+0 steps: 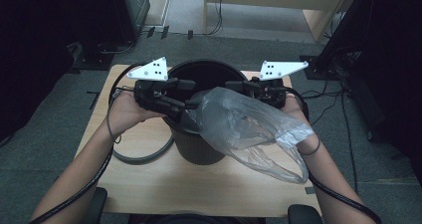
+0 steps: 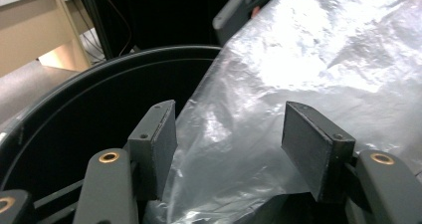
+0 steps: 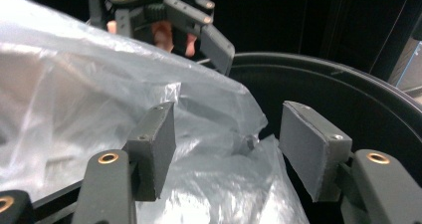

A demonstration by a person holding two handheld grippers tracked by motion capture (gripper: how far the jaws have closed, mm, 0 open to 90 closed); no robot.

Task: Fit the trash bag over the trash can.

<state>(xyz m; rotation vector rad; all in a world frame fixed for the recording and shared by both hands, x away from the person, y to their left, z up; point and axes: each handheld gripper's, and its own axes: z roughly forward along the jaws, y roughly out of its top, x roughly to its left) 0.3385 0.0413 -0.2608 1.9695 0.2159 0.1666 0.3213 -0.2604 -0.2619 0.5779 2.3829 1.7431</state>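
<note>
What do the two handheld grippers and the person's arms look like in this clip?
The left gripper and right gripper are black, each topped by a pale grey three-cornered plate with black dots. A thick black cable trails from each. Their jaws are flat dark grey pads on arms with brass-coloured pivots. Forearms are bare, with a dark band on the right wrist.

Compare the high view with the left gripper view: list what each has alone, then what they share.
High view alone: the wooden table, a grey ring lying on it beside the bin, both forearms, and the bag's tail hanging over the bin's near side.

Left gripper view alone: the left claw seen close, jaws apart with the film between them, pads not pressing.

Both: the black bin, the clear plastic bag and the right claw.
</note>
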